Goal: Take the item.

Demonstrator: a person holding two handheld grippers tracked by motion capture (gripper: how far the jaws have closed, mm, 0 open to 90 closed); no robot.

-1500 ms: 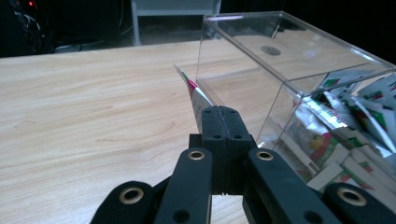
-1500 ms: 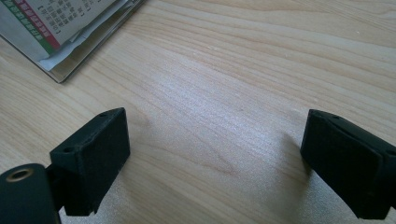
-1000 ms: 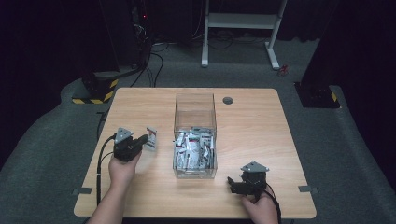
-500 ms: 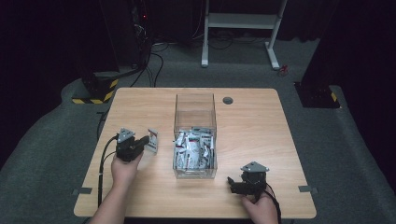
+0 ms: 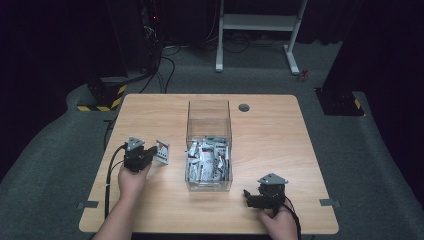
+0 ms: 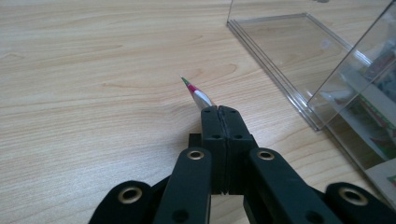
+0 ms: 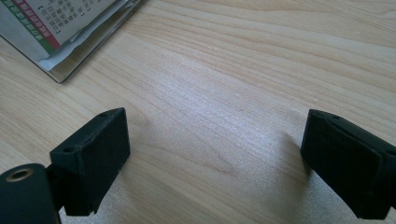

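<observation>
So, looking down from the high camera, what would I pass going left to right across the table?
Left gripper → packet pinched in its fingers → clear box of packets → right gripper, fingers apart over bare wood.

**Operator A:** Report left side.

**Operator B:** I read the left gripper (image 5: 150,156) low over the table, on the left of the high view. The left hand (image 5: 133,178) grips its body from behind; the forearm enters from the bottom edge and angles up toward it. In the left gripper view the two black jaws stand pressed together, clamping a thin flat packet (image 6: 198,95) that sticks out past the tips.

**Operator A:** Right side?

**Operator B:** I see the right gripper (image 5: 248,196) near the bottom right, held by the right hand (image 5: 278,223), pointing left across the view. In the right gripper view its jaws stand wide apart with nothing between them.
</observation>
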